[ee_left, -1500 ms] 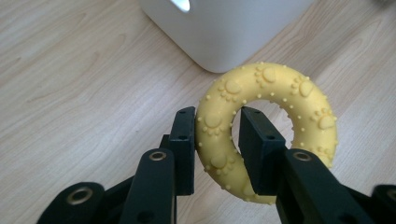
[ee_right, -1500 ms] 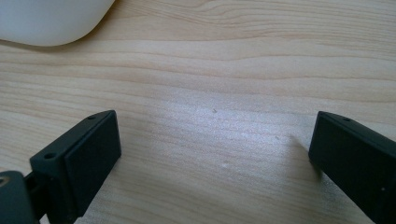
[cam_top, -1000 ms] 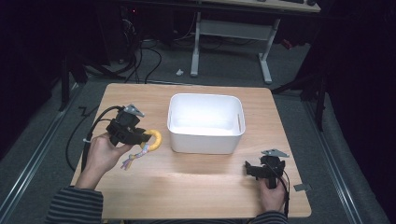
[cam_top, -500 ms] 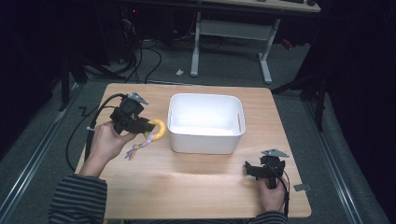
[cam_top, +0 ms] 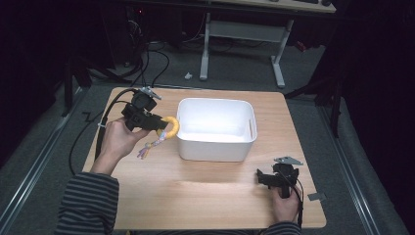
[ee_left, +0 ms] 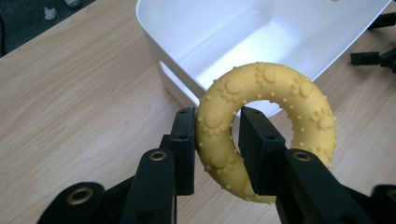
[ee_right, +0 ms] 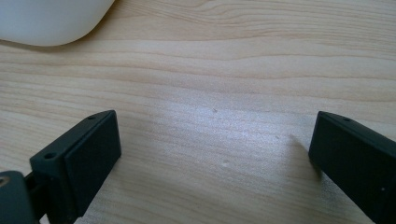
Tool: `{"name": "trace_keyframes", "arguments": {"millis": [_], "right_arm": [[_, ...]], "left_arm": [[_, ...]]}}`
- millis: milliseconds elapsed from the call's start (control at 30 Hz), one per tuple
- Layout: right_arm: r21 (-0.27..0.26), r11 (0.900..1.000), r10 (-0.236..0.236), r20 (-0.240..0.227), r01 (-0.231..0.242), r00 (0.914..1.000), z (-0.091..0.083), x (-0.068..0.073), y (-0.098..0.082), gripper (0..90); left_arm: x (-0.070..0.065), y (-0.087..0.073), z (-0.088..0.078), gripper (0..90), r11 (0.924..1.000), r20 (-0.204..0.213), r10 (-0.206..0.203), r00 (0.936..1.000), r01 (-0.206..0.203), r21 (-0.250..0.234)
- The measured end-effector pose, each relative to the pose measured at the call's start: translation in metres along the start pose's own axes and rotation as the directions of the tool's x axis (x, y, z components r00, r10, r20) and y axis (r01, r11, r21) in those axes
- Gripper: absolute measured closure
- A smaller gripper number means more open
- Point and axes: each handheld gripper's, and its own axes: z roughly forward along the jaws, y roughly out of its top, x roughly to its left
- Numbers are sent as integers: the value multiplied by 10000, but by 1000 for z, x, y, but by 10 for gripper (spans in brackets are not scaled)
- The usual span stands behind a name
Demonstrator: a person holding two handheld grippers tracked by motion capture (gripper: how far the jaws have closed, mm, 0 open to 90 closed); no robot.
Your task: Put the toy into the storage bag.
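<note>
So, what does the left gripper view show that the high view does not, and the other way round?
Left gripper view alone: paw prints and small bumps moulded on the yellow ring, and the left gripper pressing its band from both sides. High view alone: a coloured rope tail hanging from the ring, the person's striped sleeve, and the right gripper low over the table. Both: the ring held beside the white bin, which has nothing in it.

High view overlooks whole table [cam_top: 205, 196]; both gripper views sit close above it, sharing white bin [cam_top: 215, 128].
</note>
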Motion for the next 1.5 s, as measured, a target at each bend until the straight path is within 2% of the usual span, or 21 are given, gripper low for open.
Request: {"name": "trace_keyframes", "arguments": {"millis": [333,800,1033,1500], "right_arm": [[-3,10000,-5,0,5,10000,0,0,0,20],[2,10000,-5,5,5,10000,0,0,0,20],[-7,10000,-18,10,18,10000,0,0,0,20],[-3,10000,-10,5,10,10000,0,0,0,20]], "left_arm": [[-4,15,10,676,9998,10,125,9999,-125,135],[-8,33,15,676,9999,62,115,9999,-115,-11],[-7,38,27,676,10000,79,-14,10000,14,28],[-15,51,43,676,9999,-77,107,9999,-106,126]]}}
